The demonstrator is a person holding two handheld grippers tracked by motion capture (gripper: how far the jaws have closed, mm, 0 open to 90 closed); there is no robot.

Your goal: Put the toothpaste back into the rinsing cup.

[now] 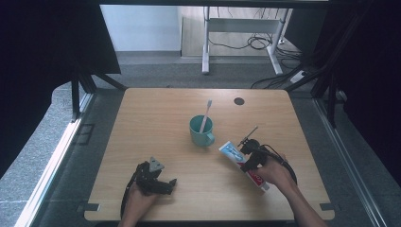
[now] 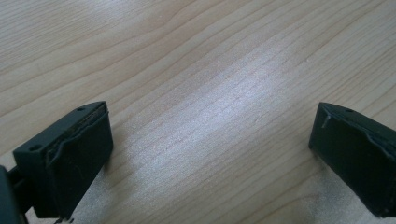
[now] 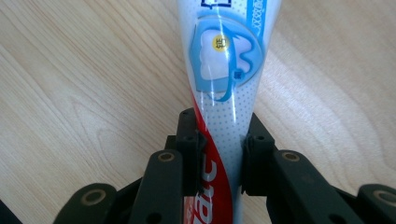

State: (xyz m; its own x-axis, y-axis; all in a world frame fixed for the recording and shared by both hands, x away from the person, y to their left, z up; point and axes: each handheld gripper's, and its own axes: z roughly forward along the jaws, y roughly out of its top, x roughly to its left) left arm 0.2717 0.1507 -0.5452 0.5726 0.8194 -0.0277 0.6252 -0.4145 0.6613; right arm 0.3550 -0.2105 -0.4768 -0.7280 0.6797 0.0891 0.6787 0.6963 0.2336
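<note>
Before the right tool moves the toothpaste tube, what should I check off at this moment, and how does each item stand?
1. Right tool closed on the toothpaste tube: ok, both jaws press its sides.
2. Grip centred on the tube: cannot tell; the high view shows the tube sticking out beyond the jaws, its cap end under the hand.
3. Left tool free: ok, jaws wide apart over bare table.
4. Mug upright: ok, toothbrush standing inside.
5. Space between tube and mug: ok, they lie apart, though close.
6. Tube lifted off the table: cannot tell.
</note>
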